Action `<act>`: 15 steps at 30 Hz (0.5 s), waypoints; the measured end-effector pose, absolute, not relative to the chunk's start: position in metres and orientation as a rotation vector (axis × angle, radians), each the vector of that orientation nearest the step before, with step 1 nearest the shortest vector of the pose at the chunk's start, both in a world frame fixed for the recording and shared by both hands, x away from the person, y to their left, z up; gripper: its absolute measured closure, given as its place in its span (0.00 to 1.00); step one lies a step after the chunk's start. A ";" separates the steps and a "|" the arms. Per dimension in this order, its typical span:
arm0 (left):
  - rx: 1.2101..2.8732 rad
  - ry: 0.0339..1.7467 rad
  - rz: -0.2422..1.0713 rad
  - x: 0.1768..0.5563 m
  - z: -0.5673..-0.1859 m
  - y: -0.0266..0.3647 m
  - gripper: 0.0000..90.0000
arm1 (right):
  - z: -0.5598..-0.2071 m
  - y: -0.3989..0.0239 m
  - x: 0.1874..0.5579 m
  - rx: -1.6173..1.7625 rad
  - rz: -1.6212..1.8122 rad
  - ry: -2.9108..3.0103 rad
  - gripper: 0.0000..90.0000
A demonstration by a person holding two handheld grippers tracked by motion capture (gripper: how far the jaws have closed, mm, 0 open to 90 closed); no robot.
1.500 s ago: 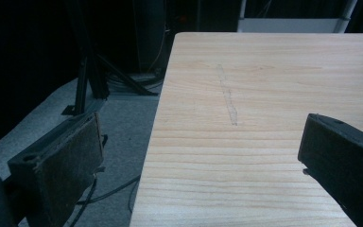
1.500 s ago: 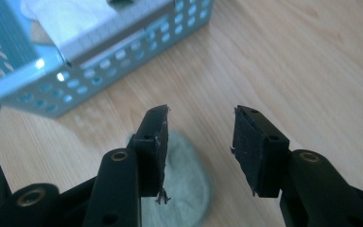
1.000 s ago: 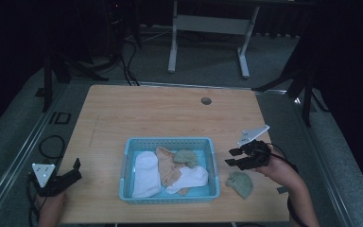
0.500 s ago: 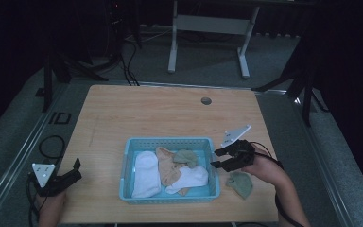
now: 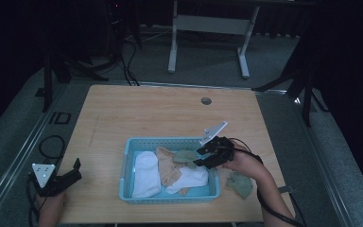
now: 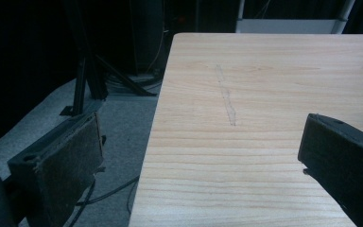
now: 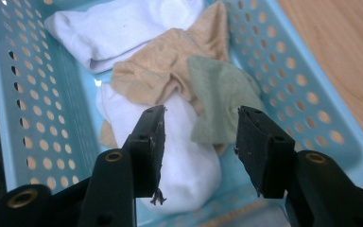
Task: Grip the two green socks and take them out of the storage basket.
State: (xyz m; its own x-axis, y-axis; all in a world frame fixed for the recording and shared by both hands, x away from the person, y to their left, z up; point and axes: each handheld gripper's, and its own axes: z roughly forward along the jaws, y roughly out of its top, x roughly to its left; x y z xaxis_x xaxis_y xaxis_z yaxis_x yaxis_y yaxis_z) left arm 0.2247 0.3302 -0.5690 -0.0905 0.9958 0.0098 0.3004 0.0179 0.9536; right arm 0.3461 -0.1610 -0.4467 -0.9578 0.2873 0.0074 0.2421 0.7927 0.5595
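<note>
High view: a light-blue perforated plastic basket [image 5: 128, 166] sits on the pale wooden table [image 5: 146, 113], toward the near edge. Inside it lie a white sock [image 5: 145, 173], a tan sock [image 5: 168, 166], a second white sock [image 5: 187, 178] and a sage-green sock [image 5: 185, 156]. The right gripper [image 5: 202, 156] hangs over the basket's right end, above the sage-green sock, its jaws parted with nothing between them. Just outside the basket, on the table beside the right hand [image 5: 244, 164], lies another green sock [image 5: 240, 184]. The left gripper [image 5: 77, 170] rests at the table's near left corner, well apart from the basket.

Left gripper view: the two black jaws stand spread wide, one over the grey floor [image 6: 118, 142] beyond the table's edge, the other over bare wood [image 6: 264, 94]; nothing lies between them.

Right gripper view: the right gripper [image 7: 201, 125] looks down into the basket [image 7: 52, 94], jaws half spread and empty. The sage-green sock [image 7: 220, 97] lies right below the gap, overlapping the tan sock [image 7: 160, 71] and the rounded white sock [image 7: 184, 161]. The other white sock [image 7: 118, 23] lies at the basket's far end.
</note>
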 end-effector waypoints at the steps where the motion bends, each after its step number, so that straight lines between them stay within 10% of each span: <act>1: 1.384 1.504 1.113 0.225 -0.569 0.330 0.00 | -0.448 -0.158 0.346 0.419 0.881 2.904 0.58; 15: 1.383 1.501 1.114 0.225 -0.569 0.330 0.00 | -0.485 -0.124 0.361 0.403 0.778 2.962 0.60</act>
State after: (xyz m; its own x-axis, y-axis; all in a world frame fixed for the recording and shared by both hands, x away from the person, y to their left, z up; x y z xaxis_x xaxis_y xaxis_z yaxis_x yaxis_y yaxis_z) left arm 0.2245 0.3301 -0.5690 -0.0887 0.9960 0.0097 0.2980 0.0172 0.9544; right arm 0.3609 -0.1238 -0.4848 -0.9646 0.2634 0.0152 0.2369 0.8392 0.4895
